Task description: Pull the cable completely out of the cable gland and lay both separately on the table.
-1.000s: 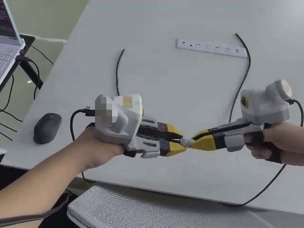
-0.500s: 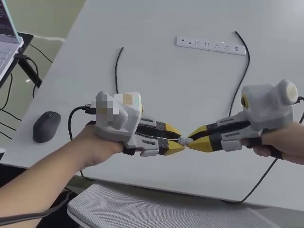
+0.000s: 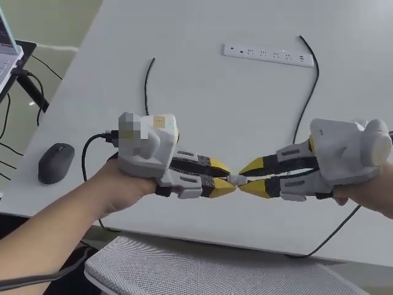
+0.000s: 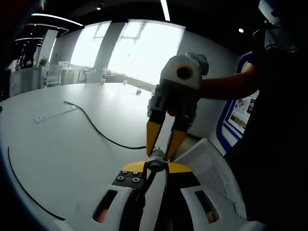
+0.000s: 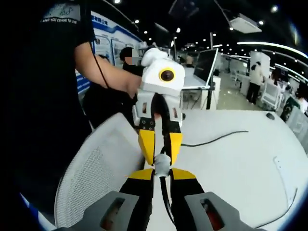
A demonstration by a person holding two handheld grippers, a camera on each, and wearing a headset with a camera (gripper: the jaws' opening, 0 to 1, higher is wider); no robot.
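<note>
the small pale plastic cable gland [image 3: 236, 180] is held up in the air, off the wide white tabletop [image 3: 245, 104] and close to its near edge, with the thin black cable [image 5: 166, 198] threaded through it. the yellow-tipped left tongs [image 3: 229, 179] and right tongs [image 3: 242, 182] meet nose to nose on it, both pinched down narrow. the gland sits just where the tips touch, and cable runs back between the jaws on each side. which pair has the gland body and which has only cable i cannot tell. the cable is not yet out, so the step in hand looks like the pull itself. to do it well i would keep one pair firm on the gland body alone and the other on bare cable just beside it. then draw the hands apart along the cable's own line, with no bend at the gland's mouth. a grip at the very tips may slip.
</note>
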